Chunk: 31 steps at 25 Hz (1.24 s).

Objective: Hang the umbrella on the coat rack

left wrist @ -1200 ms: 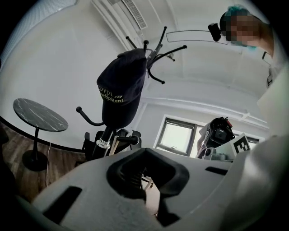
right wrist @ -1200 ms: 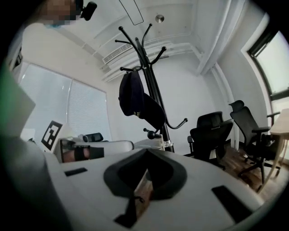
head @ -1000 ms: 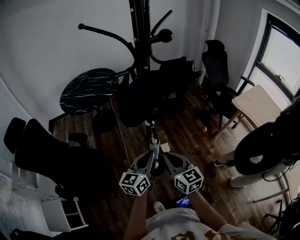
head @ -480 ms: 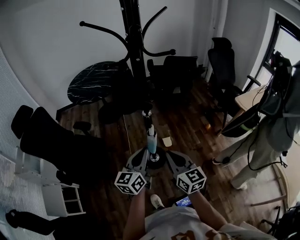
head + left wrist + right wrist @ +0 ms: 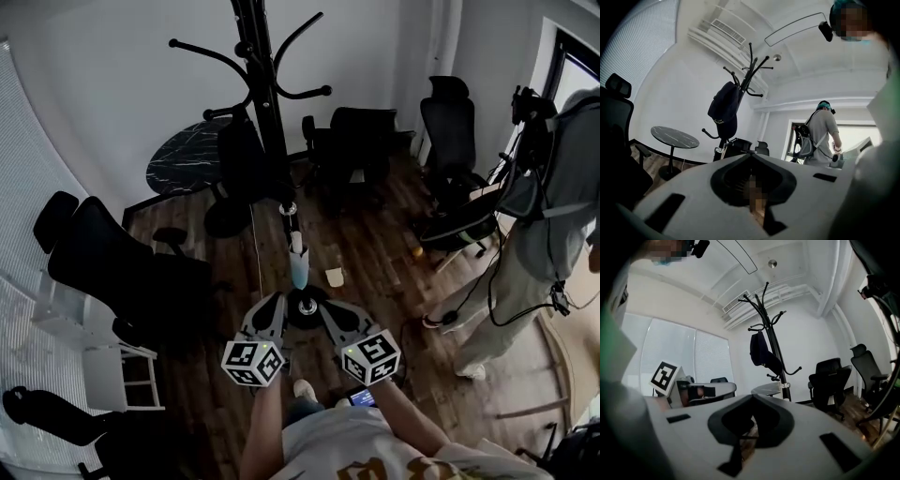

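Observation:
The black coat rack (image 5: pixel 265 103) stands ahead of me, its pole running down to a round base (image 5: pixel 305 307) on the wood floor. A dark folded bundle, apparently the umbrella (image 5: pixel 240 161), hangs from one of its arms, clear of both grippers. The left gripper view shows the umbrella (image 5: pixel 724 110) on the rack (image 5: pixel 746 77), and the right gripper view shows the umbrella (image 5: pixel 761 352) too. My left gripper (image 5: pixel 279 300) and right gripper (image 5: pixel 324 306) sit side by side low in the head view. Both point at the rack, jaws together, holding nothing.
A round dark marble table (image 5: pixel 187 159) stands left of the rack. Black office chairs sit at the left (image 5: pixel 112 272) and behind the rack (image 5: pixel 361 141). A person with a backpack (image 5: pixel 553 187) stands at the right. A white shelf unit (image 5: pixel 122 375) is at the lower left.
The rack and the hanging umbrella now sit farther from my grippers as the view drew back. A person has come into view on the right. Both grippers stay shut and empty.

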### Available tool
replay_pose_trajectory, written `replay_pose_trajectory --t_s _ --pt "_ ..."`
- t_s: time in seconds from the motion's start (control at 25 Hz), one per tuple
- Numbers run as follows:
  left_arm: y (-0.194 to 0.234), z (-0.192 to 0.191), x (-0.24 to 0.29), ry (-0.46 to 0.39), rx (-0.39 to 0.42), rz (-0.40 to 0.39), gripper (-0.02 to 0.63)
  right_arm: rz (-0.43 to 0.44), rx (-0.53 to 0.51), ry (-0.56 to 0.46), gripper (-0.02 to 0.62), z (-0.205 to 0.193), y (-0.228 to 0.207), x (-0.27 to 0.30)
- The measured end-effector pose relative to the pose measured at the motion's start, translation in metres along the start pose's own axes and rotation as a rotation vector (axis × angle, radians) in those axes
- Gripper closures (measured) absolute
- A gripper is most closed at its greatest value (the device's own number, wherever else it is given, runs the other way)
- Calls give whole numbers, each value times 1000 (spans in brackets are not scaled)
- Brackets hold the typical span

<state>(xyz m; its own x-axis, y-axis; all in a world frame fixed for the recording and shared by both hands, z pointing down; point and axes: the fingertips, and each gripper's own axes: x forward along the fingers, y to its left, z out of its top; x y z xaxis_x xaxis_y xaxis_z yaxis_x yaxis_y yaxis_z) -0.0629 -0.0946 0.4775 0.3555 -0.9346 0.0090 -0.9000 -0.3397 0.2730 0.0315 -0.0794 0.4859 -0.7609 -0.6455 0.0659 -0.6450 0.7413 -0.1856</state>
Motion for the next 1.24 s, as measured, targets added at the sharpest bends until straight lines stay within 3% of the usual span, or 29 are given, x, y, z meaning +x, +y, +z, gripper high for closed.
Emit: replay_pose_trajectory --t_s 1.24 --pt "-31 -20 -24 24 10 -11 586 -20 -12 3 584 -5 3 -41"
